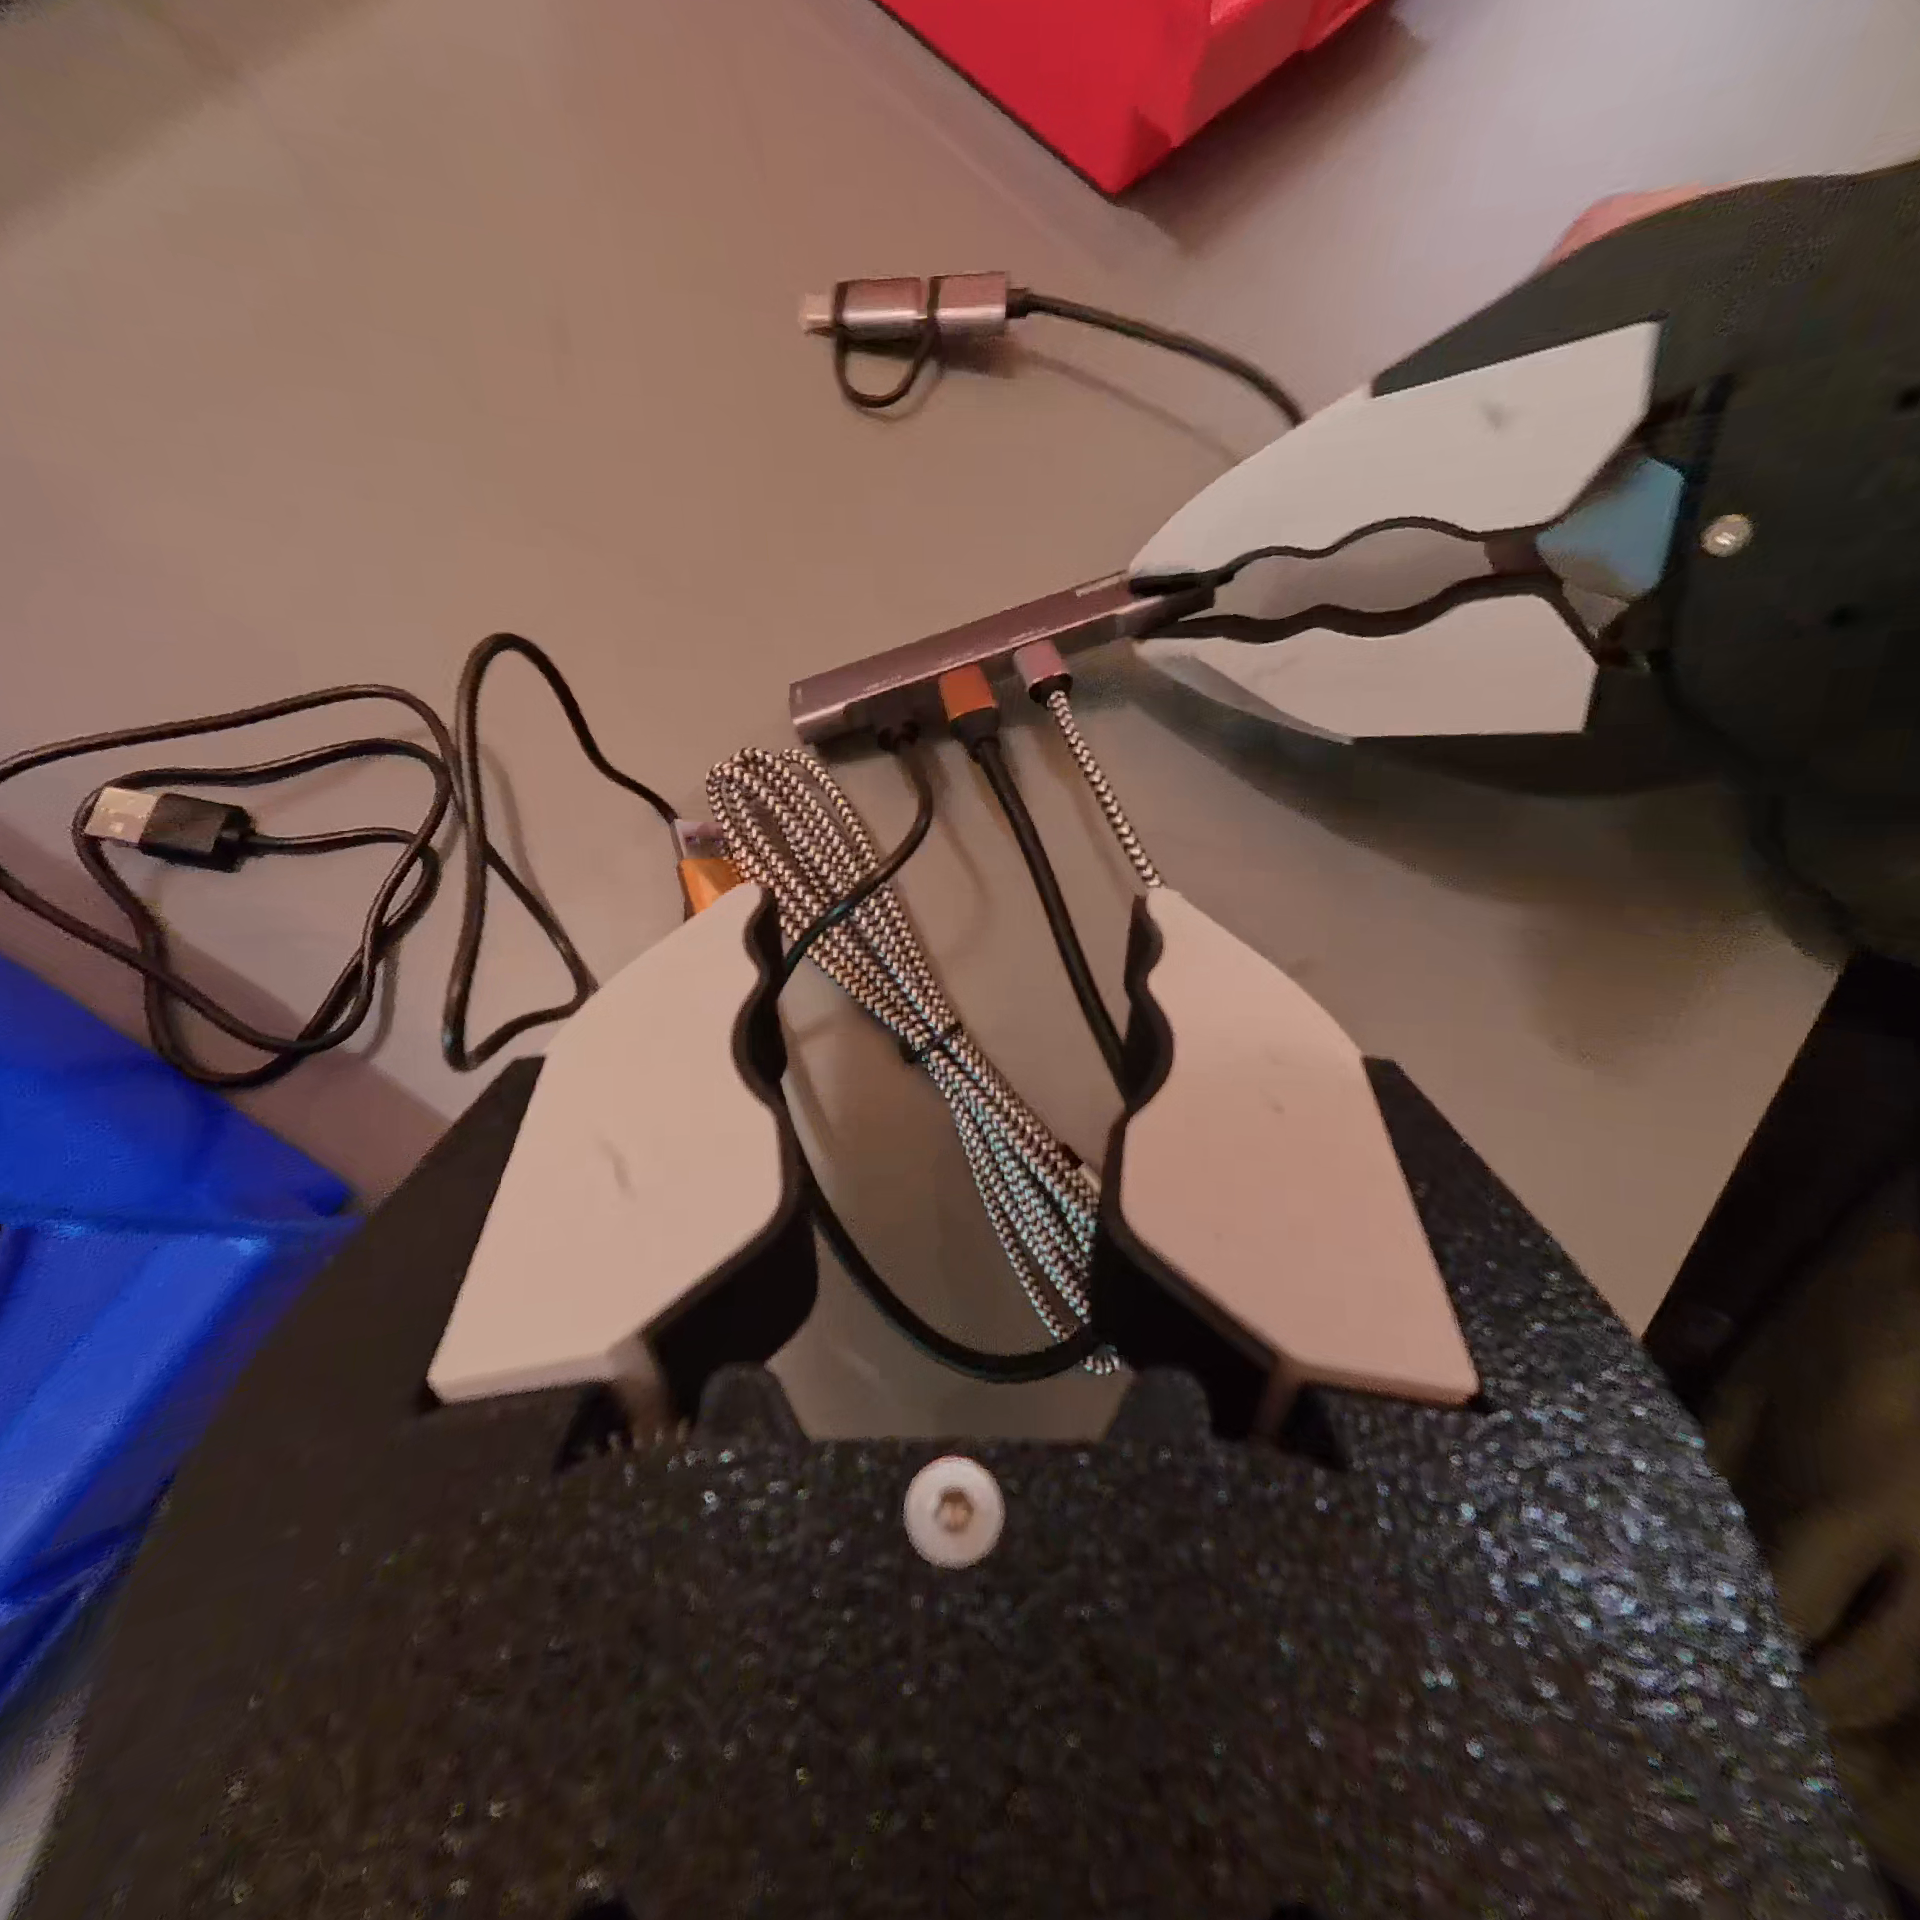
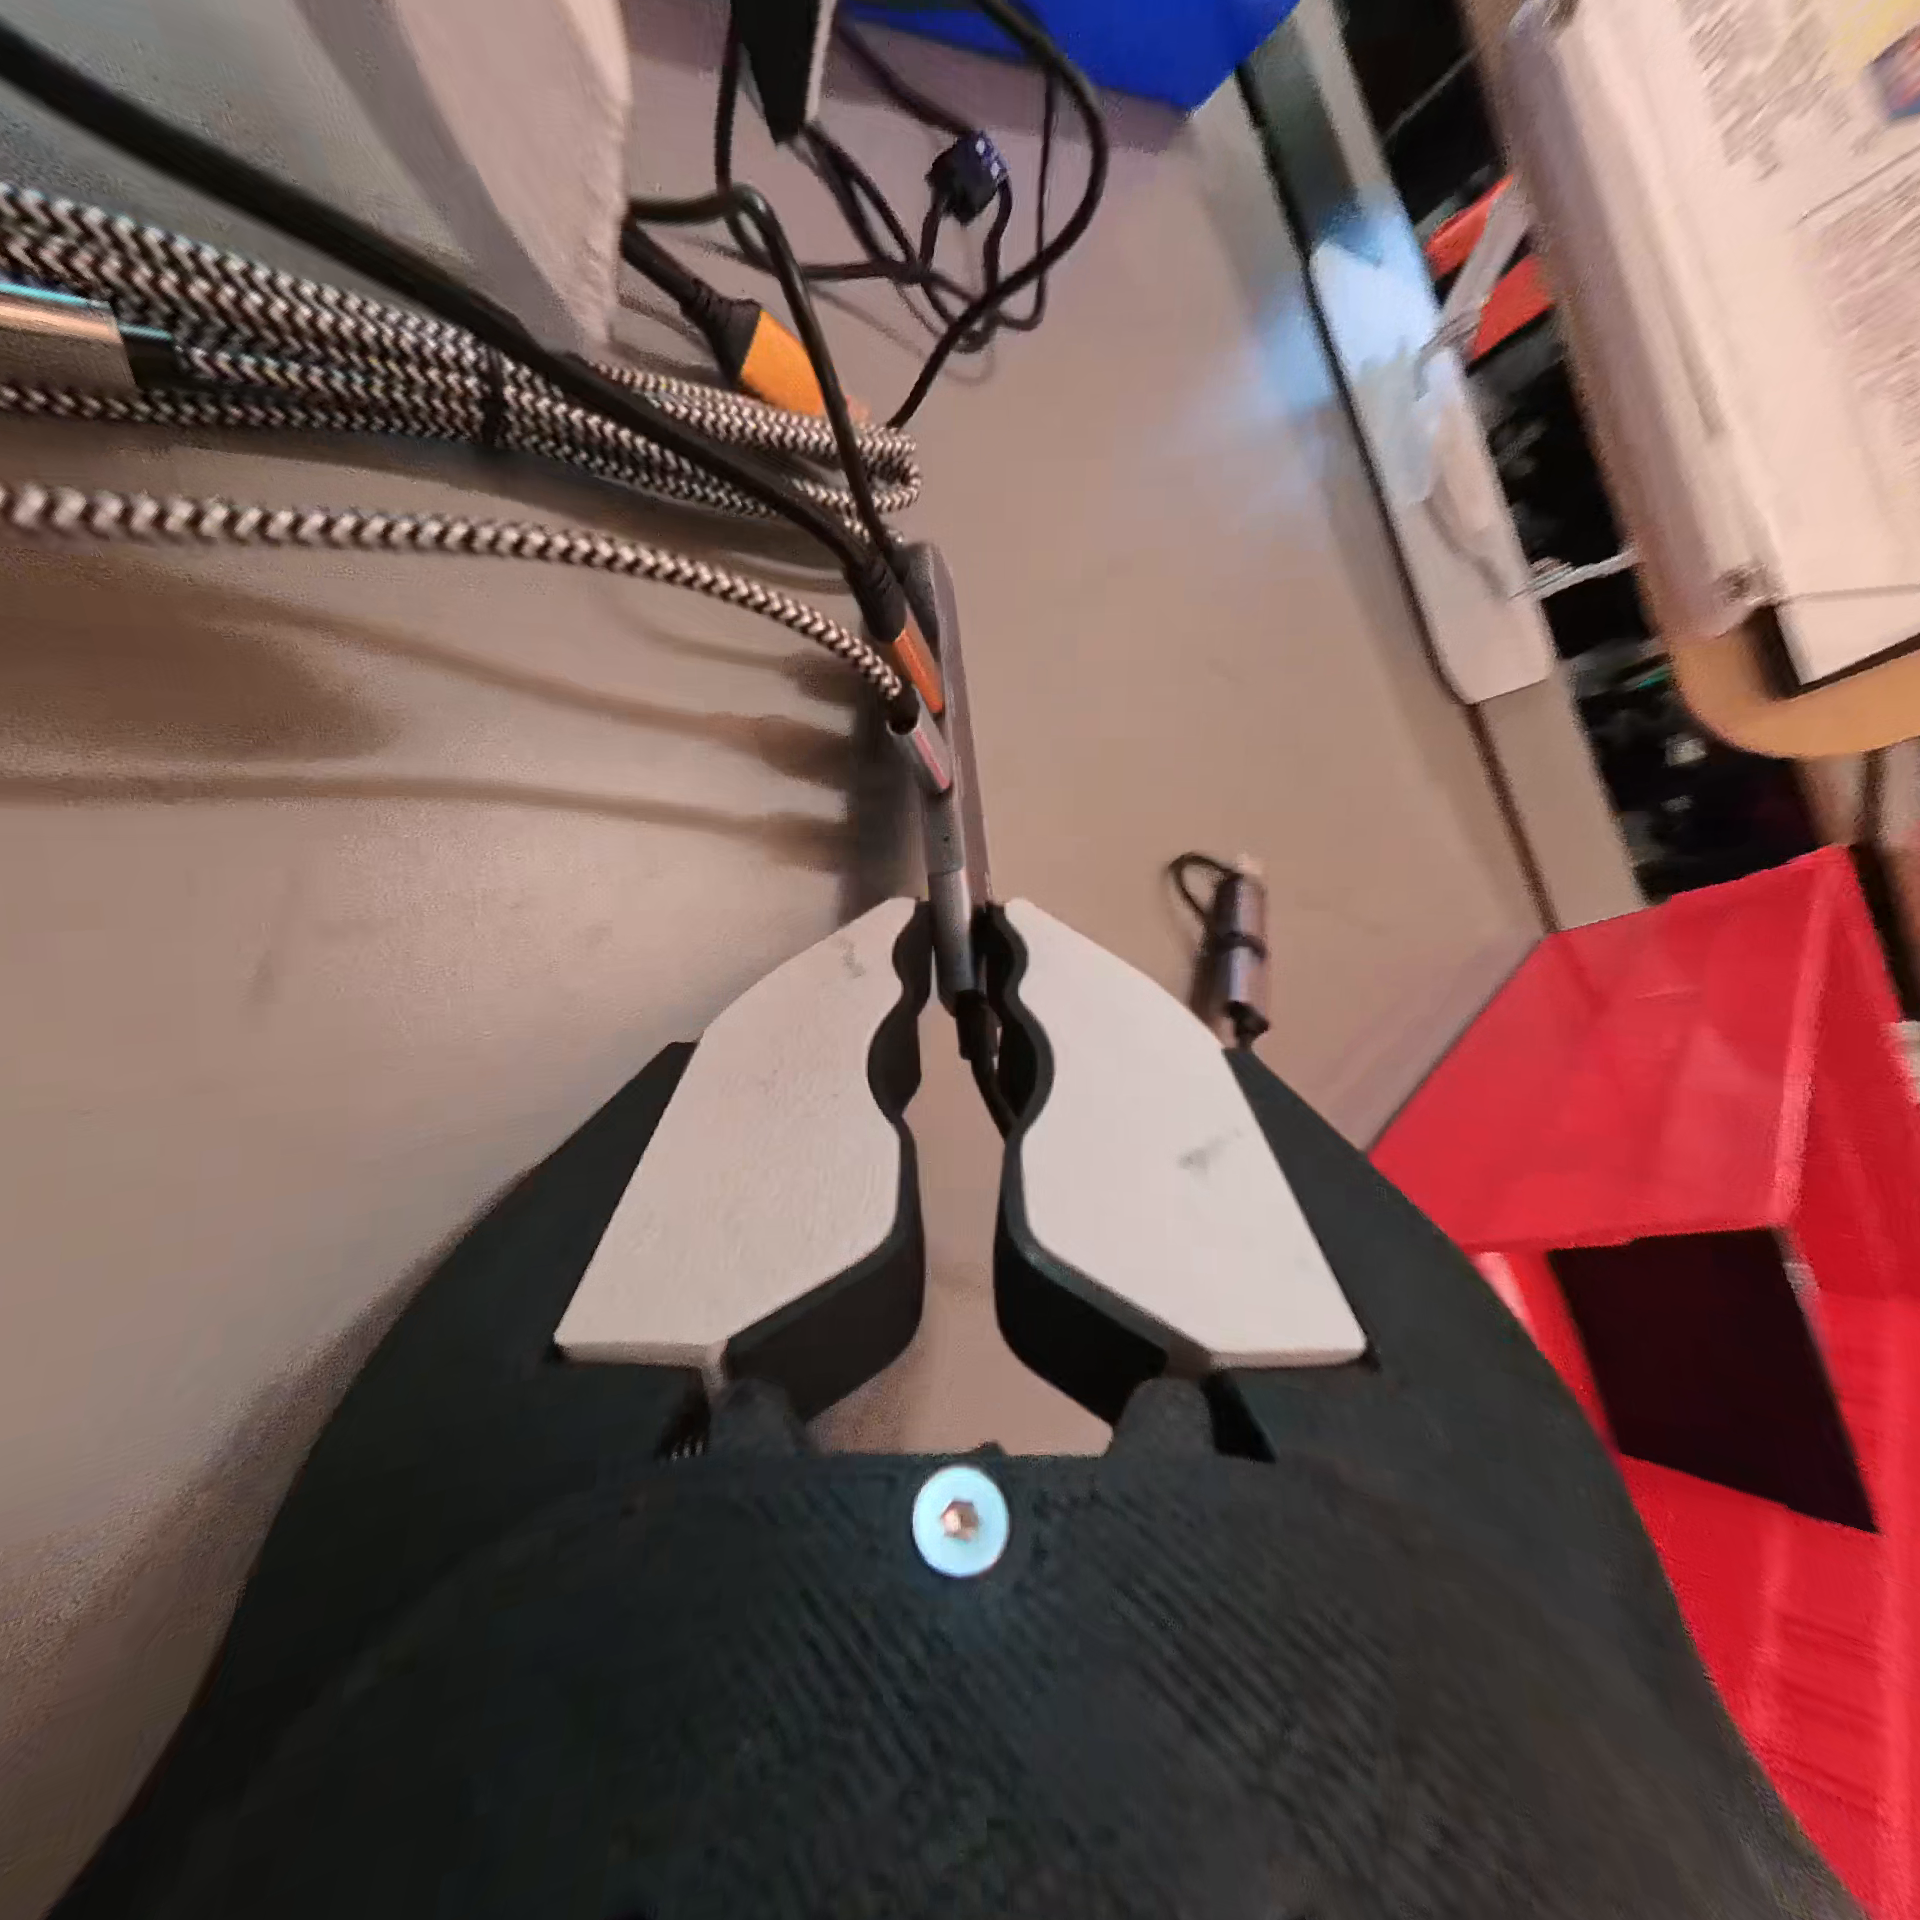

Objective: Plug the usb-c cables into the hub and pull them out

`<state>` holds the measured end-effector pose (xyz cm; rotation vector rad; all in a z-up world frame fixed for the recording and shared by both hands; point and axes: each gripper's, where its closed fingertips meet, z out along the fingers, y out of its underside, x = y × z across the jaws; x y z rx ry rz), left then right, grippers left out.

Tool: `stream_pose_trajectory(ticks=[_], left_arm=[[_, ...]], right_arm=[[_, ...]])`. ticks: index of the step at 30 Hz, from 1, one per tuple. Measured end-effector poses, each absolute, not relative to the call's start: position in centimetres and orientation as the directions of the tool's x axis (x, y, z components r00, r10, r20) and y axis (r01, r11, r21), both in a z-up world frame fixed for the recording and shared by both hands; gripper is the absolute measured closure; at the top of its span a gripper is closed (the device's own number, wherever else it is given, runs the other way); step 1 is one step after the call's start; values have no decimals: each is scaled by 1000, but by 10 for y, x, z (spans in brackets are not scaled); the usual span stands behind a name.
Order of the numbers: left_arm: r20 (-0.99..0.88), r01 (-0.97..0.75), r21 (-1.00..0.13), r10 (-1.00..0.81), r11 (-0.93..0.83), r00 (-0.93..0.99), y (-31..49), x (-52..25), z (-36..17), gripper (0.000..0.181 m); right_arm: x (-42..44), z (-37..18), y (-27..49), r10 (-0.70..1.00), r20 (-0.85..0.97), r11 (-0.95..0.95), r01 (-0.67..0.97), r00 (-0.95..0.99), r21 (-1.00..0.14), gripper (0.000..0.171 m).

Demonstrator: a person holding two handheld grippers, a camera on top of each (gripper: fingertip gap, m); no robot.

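A slim grey hub [image 1: 935, 665] lies on the grey table. Three cables sit in its ports: a black-plug cable [image 1: 902, 740], an orange-plug cable [image 1: 966, 696] and a braided cable with a silver plug [image 1: 1039, 665]. My right gripper [image 1: 1169, 597] is shut on the hub's right end; in the right wrist view the hub [image 2: 951, 831] runs away from that gripper [image 2: 954, 914]. My left gripper [image 1: 951, 914] is open and empty, just short of the hub, with the cables running between its fingers.
The hub's own lead ends in a grey adapter plug [image 1: 914, 307] at the back. A loose black cable with a USB-A plug [image 1: 135, 816] coils at the left. A second orange plug [image 1: 707, 868] lies by my left finger. A red box [image 1: 1122, 73] stands behind, a blue one [image 1: 125, 1195] at the left. The tips of one gripper are about 10 cm away from the tips of the other.
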<state>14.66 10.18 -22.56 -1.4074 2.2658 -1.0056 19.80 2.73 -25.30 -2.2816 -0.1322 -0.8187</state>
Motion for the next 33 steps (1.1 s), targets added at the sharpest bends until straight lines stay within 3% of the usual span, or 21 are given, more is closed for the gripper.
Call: stream_pose_trajectory(ticks=[1,8,13,14,19,21,24,26,29,31,33], left_arm=[[102,-666,-692,-875,279,-473,103,147,-225,118],[-76,-567,-756,-904,327,-421,87,156,-200,105],[-132,-621,-710,-929,331,-344,94,163,-218,105],[-116,-626,-714,-935,314,-336,95,164,-220,108],[28,-603,-757,-910,251,-414,82,166,-226,157],[64,-574,-786,-893,230,-445,77,167,-224,173],[-8,-478,-838,-883,262,-470,78,172,-214,179],[-64,-430,-854,-879,293,-473,82,173,-207,180],[-69,-369,-884,-862,286,-503,85,171,-194,180],[-32,-333,-912,-851,240,-524,86,169,-184,181],[2,-269,-944,-815,189,-579,82,166,-174,181]], right_arm=[[198,-246,28,-136,641,-752,342,755,-564,161],[195,-210,33,-126,867,-778,494,483,-388,162],[182,-195,40,-129,916,-755,561,381,-340,163],[181,-194,39,-132,914,-755,559,382,-343,163],[183,-198,35,-141,904,-759,542,404,-361,163],[184,-199,35,-177,886,-747,527,429,-405,162],[184,-201,37,-255,804,-693,478,538,-539,160],[180,-198,38,-337,661,-596,391,670,-701,140],[175,-190,40,-408,307,-406,131,860,-905,120],[180,-184,36,-449,168,-320,18,878,-947,107],[179,-183,40,-449,122,-266,-2,885,-964,106]])
